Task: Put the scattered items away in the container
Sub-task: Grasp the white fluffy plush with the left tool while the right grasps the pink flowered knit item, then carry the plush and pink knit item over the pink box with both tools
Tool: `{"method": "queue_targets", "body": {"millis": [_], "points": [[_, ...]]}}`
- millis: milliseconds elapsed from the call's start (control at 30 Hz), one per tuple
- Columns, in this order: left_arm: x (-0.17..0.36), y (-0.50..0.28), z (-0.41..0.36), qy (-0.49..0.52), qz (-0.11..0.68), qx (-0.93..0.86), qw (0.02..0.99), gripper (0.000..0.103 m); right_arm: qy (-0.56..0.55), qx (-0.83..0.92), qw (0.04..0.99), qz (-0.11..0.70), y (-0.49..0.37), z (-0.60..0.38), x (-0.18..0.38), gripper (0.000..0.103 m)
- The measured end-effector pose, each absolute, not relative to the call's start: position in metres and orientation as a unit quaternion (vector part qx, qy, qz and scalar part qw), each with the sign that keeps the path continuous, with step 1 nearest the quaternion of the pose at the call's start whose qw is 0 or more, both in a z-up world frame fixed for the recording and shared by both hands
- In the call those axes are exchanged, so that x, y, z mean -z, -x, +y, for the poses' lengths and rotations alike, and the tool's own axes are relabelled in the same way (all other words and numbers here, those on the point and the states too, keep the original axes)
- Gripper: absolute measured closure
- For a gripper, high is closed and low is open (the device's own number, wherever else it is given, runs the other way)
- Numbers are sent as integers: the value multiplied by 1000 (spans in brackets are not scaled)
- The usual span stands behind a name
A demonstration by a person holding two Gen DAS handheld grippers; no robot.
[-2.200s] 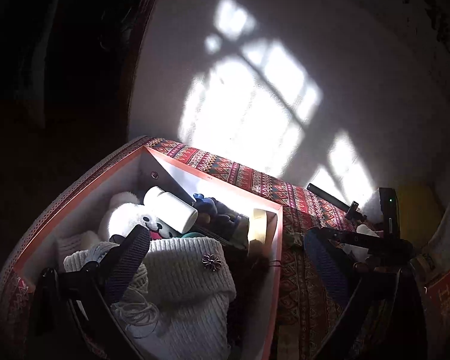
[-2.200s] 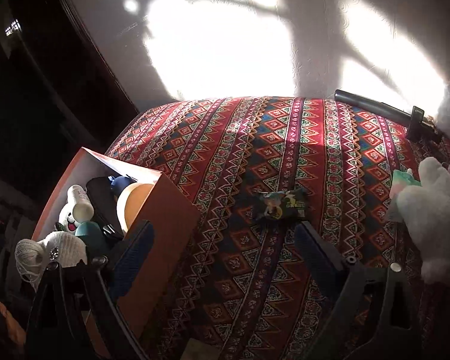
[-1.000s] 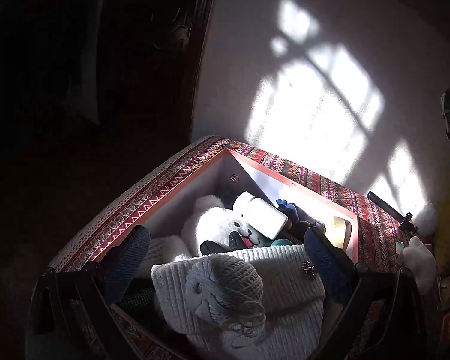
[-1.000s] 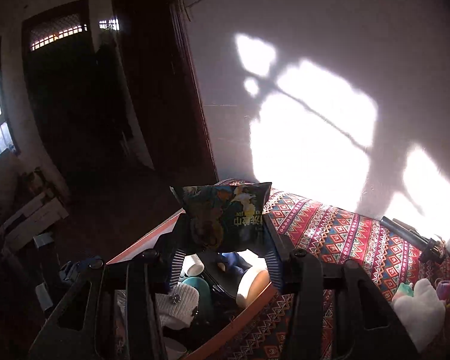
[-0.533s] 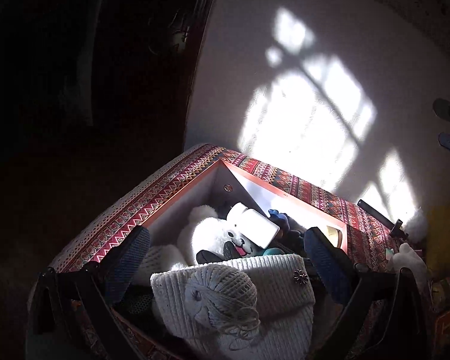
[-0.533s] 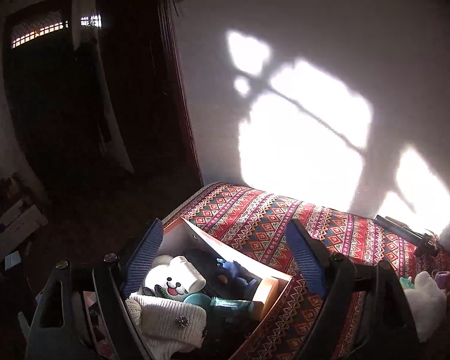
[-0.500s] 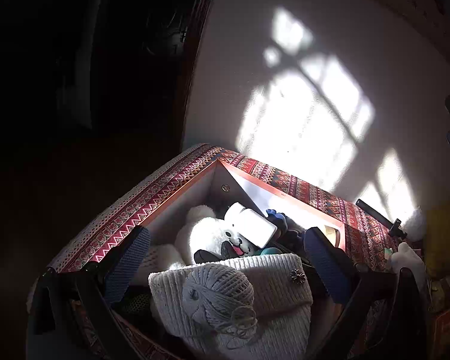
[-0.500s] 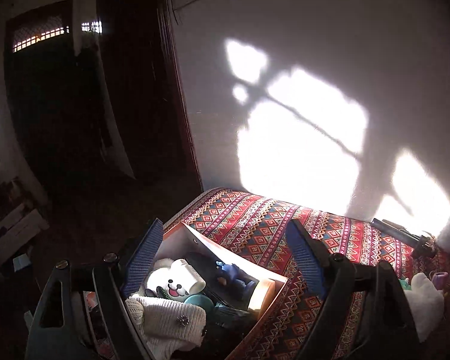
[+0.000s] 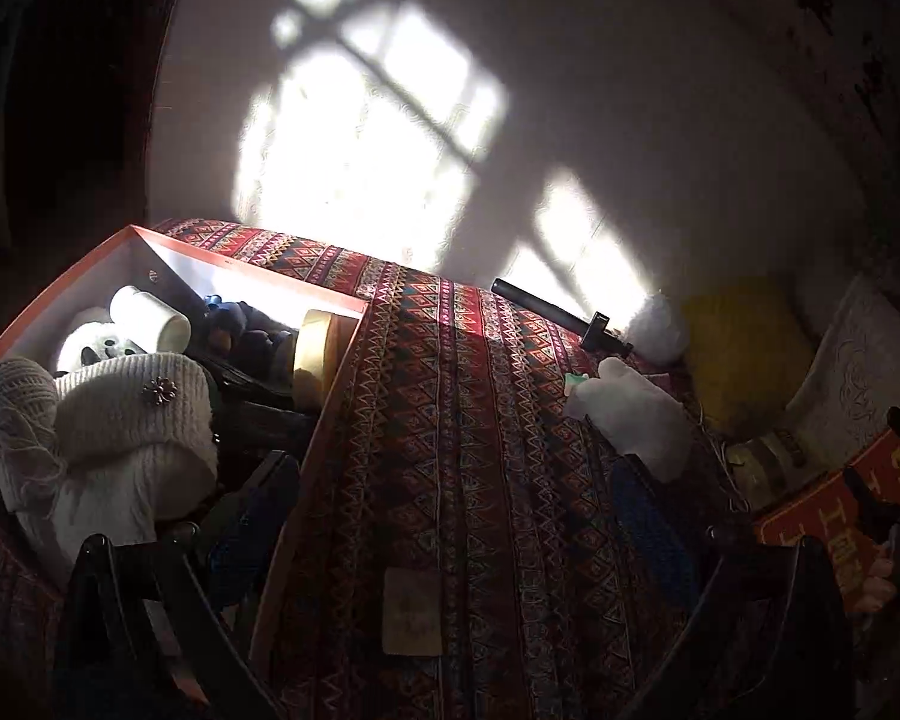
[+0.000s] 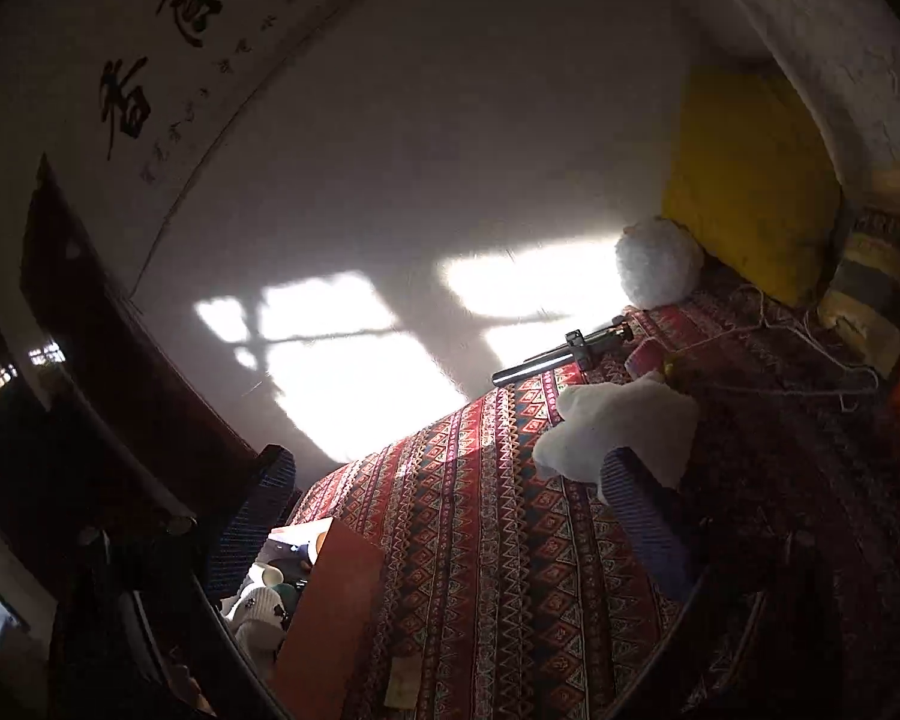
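Readable text is sparse. Wall scroll (image 10: 168, 54), right wrist view: large black brush calligraphy, two big Chinese characters plus smaller columns beside them; strokes are clear but I can't read them with confidence. Red box (image 9: 834, 516) at the right edge of the left wrist view: yellow Chinese characters, cut off by the frame, unreadable. Striped packet (image 10: 870, 276) beside the yellow cushion: dark label, too blurred to read.
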State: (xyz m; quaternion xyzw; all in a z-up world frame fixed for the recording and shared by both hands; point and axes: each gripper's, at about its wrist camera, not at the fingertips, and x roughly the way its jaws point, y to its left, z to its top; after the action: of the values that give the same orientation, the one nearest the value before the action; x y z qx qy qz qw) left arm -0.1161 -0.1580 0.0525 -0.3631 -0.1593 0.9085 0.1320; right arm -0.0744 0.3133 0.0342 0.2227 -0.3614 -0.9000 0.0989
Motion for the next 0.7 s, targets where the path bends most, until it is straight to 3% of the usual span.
{"method": "queue_targets", "body": {"millis": [133,233,333,500,700], "points": [[-35,159,-62,424,-192,-860,208,0,-235,827,91,-502,89,391,41,1],[-24,213,-13,468,-253,-813,237,0,-249,791,88,-552,122,434,74,1],[-14,276,32,493,-274,-788,248,0,-286,791,76,-535,181,458,85,1],[37,372,106,548,-203,-775,241,0,-362,781,67,-504,305,476,127,1],[120,430,125,586,-265,-736,211,0,-402,759,63,-509,412,473,189,1]]}}
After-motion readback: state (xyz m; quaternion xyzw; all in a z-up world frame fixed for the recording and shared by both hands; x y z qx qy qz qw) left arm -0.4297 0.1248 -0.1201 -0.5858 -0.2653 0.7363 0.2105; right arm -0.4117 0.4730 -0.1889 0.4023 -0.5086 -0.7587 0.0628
